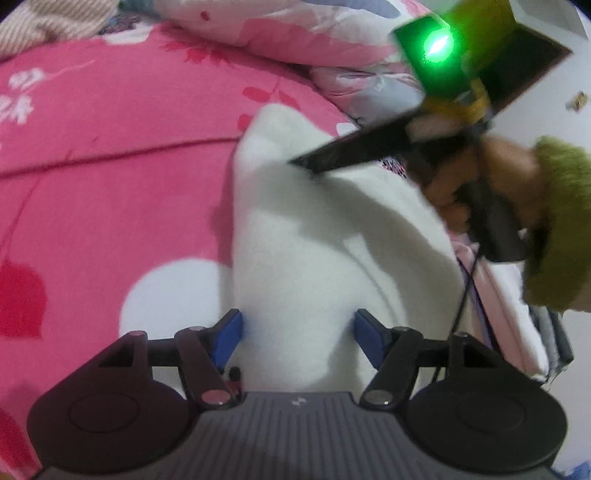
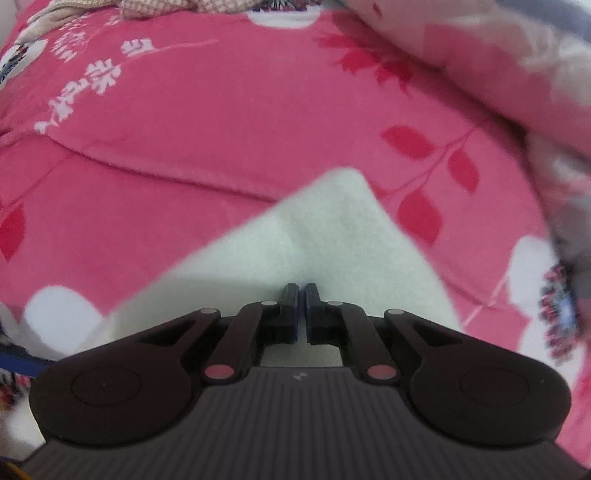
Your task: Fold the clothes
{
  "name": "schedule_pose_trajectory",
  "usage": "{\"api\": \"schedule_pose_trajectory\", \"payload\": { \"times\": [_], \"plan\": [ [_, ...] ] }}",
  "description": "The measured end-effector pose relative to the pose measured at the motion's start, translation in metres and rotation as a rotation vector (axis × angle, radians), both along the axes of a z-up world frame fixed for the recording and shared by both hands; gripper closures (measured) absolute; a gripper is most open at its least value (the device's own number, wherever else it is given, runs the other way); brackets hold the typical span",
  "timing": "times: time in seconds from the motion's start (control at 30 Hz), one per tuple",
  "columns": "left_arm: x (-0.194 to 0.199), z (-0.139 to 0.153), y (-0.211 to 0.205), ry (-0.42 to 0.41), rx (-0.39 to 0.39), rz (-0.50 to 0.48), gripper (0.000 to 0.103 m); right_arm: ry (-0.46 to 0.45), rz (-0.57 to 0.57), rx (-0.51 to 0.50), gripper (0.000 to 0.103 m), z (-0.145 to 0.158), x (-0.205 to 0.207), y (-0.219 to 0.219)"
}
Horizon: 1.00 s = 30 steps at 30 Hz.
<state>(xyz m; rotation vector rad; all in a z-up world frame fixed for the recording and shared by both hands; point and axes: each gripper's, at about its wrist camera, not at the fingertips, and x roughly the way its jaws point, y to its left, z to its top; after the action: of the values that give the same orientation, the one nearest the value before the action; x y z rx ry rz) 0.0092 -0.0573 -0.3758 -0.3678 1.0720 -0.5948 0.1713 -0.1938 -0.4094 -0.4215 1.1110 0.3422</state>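
Note:
A white fleece garment (image 1: pixel 314 240) lies on the pink flowered bedsheet (image 1: pixel 110 166). My left gripper (image 1: pixel 299 328) is open, its blue-padded fingers (image 1: pixel 231 330) standing on either side of the garment's near end. My right gripper (image 1: pixel 299 162), held by a hand (image 1: pixel 454 184) in a green sleeve (image 1: pixel 561 221), pinches the garment's far part and pulls it up into a ridge. In the right wrist view that gripper (image 2: pixel 301 295) is shut, with the white garment (image 2: pixel 332 229) creased at its tips and one corner pointing away over the bedsheet (image 2: pixel 221 129).
A pale flowered quilt (image 1: pixel 295 29) is bunched along the far right side, also in the right wrist view (image 2: pixel 498 74). A pile of light folded clothes (image 1: pixel 509 295) sits just right of the garment. A checked cloth (image 1: pixel 48 26) lies at the far left.

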Motion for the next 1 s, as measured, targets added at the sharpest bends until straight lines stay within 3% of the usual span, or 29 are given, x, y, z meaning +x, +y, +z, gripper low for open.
{"api": "schedule_pose_trajectory", "payload": {
  "times": [0.33,0.43,0.53,0.57,0.6,0.7,0.77,0.9,1.0],
  "plan": [
    [-0.015,-0.009,0.003,0.059,-0.022,-0.008,0.038,-0.068,-0.026,-0.067,0.103,-0.007,0.039,0.013],
    [-0.015,-0.008,0.005,0.064,-0.024,-0.017,0.038,-0.077,-0.026,-0.067,0.101,0.032,0.024,0.017],
    [-0.014,-0.009,0.006,0.072,-0.033,-0.017,0.038,-0.064,0.005,0.045,0.101,0.079,-0.006,0.022],
    [-0.014,-0.01,0.006,0.075,-0.035,-0.016,0.038,-0.042,0.018,0.065,0.101,0.082,-0.012,0.025],
    [-0.015,-0.01,0.005,0.077,-0.036,-0.015,0.038,-0.016,0.027,0.079,0.101,0.082,-0.017,0.027],
    [-0.013,-0.012,0.005,0.082,-0.042,-0.007,0.038,0.121,-0.002,0.034,0.102,0.026,-0.023,0.027],
    [-0.011,-0.011,0.004,0.081,-0.034,-0.017,0.038,0.056,0.006,-0.003,0.103,0.01,-0.029,0.027],
    [-0.011,-0.007,0.003,0.06,-0.002,-0.049,0.038,0.037,-0.052,0.021,0.103,0.05,-0.029,0.032],
    [-0.011,-0.007,0.003,0.052,0.0,-0.053,0.038,0.01,-0.105,0.092,0.103,0.089,-0.044,0.023]
  ]
}}
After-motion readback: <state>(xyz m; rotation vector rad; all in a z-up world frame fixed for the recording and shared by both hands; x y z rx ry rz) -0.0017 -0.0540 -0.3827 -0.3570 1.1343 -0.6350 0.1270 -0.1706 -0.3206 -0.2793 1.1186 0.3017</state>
